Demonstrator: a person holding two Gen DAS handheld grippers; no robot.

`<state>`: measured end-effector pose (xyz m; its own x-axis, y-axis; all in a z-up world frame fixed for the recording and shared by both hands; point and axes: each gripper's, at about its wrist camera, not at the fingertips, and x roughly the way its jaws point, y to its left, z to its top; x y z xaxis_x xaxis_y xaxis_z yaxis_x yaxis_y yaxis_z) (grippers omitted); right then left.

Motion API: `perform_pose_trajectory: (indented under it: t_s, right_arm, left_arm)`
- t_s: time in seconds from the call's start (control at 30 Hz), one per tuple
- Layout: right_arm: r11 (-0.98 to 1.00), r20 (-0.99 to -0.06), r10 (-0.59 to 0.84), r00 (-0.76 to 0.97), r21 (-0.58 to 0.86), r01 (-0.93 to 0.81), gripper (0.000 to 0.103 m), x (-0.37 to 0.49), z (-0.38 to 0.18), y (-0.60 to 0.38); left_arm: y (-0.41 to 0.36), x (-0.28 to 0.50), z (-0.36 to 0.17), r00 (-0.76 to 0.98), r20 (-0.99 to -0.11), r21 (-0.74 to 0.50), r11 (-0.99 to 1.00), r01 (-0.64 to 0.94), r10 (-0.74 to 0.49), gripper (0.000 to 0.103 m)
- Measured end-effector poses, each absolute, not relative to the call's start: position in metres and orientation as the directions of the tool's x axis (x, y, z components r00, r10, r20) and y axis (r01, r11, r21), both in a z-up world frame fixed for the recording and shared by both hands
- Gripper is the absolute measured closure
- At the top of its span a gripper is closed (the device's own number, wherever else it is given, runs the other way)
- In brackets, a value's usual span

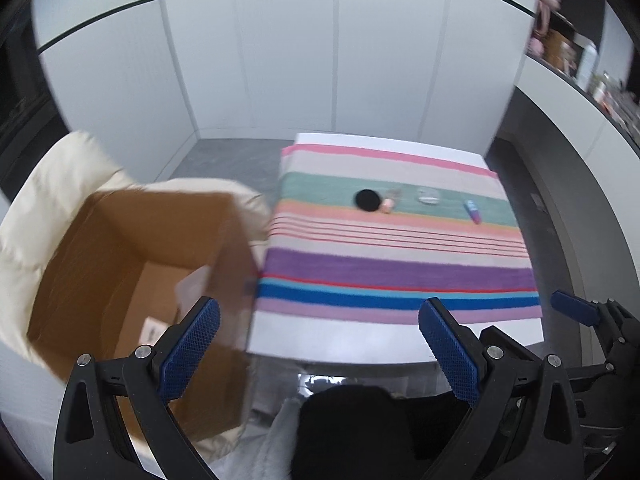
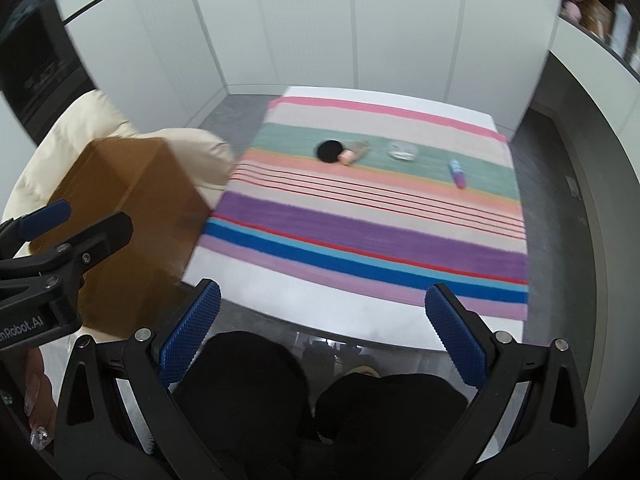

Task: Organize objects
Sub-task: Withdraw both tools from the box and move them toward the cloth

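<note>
Lying well ahead of you on the striped cloth (image 2: pixel 360 216): black round puff (image 2: pixel 330 151), clear dish (image 2: pixel 402 151), purple tube (image 2: pixel 457 173). Left hand-held gripper (image 1: pixel 320 344) and right hand-held gripper (image 2: pixel 324 328) gape, holding nothing.

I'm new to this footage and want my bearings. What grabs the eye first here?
The brightly striped cloth covering the white table dominates, with a black round object, a clear small dish and a blue-purple tube lined along its green band. Left of the table, an open cardboard box sits on a cream cushion.
</note>
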<state>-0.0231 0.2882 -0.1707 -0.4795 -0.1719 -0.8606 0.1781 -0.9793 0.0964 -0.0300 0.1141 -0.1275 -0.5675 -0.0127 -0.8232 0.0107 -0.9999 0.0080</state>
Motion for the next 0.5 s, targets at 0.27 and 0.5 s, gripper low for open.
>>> perform_pose_trajectory:
  t_s: [0.27,0.5]
  right_arm:
    - [-0.994,-0.873,-0.109,-0.476,0.086,0.07,0.0,-0.044,-0.189,0.342]
    - [-0.996,-0.868,-0.09,-0.489,0.091,0.022,0.0,-0.066,-0.21,0.377]
  left_arm:
    - [0.16,-0.071,-0.152,-0.519,-0.853,-0.024,-0.997,-0.07,0.057,0.003]
    - [0.171,-0.107,-0.186,-0.466,-0.883,-0.024,-0.997,-0.066,0.053,0.003]
